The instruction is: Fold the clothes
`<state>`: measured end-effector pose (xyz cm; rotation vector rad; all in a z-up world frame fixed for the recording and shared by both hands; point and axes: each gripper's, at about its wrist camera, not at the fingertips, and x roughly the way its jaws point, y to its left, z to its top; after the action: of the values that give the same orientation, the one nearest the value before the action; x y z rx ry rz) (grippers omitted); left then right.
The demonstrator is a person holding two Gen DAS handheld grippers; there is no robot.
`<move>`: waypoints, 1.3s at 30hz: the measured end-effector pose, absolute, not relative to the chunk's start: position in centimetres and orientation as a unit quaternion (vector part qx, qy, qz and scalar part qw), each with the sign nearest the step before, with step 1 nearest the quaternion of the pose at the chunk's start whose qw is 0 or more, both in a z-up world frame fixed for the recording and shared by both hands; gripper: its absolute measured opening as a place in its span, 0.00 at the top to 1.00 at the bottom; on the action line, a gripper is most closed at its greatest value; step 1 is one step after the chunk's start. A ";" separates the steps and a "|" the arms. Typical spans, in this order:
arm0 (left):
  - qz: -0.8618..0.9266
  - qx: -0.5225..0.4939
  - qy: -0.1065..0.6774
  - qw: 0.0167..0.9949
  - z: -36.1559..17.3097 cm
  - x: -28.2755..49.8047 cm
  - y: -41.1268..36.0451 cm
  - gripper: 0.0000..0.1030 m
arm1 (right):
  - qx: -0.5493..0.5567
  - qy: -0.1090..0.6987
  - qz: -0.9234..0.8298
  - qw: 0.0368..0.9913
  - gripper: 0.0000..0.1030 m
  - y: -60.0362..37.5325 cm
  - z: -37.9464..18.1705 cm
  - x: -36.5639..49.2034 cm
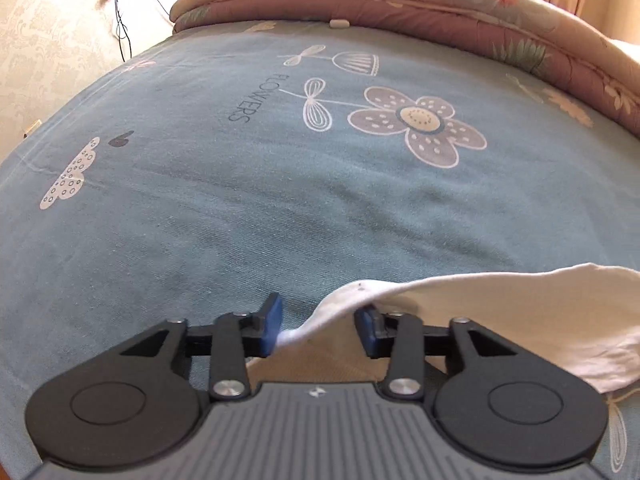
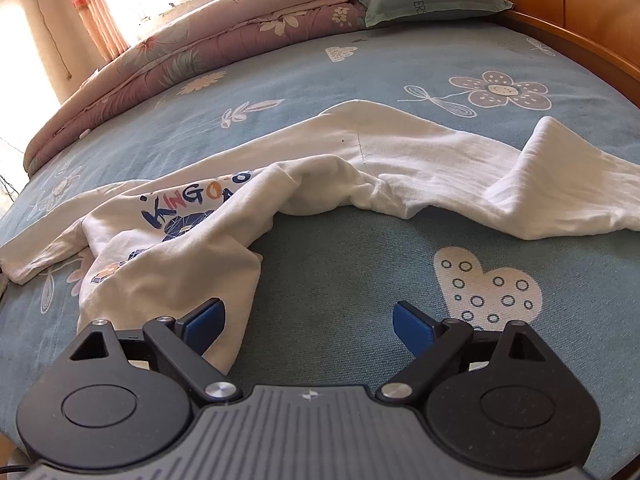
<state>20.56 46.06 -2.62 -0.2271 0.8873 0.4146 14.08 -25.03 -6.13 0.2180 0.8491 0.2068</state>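
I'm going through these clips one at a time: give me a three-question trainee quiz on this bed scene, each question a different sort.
1. True or false: the left tongs are clamped shut on the white cotton shirt with the blue printed lettering.
2. Multiple choice: the right tongs are (A) holding a sleeve, (B) open with only the blue flower-print bedsheet between the pads, (C) shut on the pillow.
3. Fill in: the rolled pink floral quilt lies along the bed's ____ edge, by the window.

Key: 1 false, the pads stand apart with a fold of shirt lying loose between them; 2 B; 3 far.
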 end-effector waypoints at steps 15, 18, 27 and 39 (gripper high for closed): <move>0.130 -0.539 0.265 0.789 -10.4 10.5 47.5 0.48 | 0.124 0.415 0.125 0.893 0.09 -24.0 -6.6 13.4; 0.154 -0.581 0.210 0.771 -11.9 10.5 48.4 0.48 | 0.115 0.414 0.121 0.895 0.09 -24.0 -6.5 13.4; 0.226 -0.554 0.203 0.775 -12.3 13.0 49.6 0.89 | 0.115 0.425 0.116 0.890 0.09 -23.6 -7.3 13.8; 0.290 -0.432 0.232 0.822 -4.5 11.1 52.3 0.95 | 0.111 0.420 0.117 0.893 0.09 -23.9 -7.0 13.5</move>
<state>11.09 52.28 -4.52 -0.9194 0.4942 0.6172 13.52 -23.92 -7.01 0.2297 0.8703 0.2427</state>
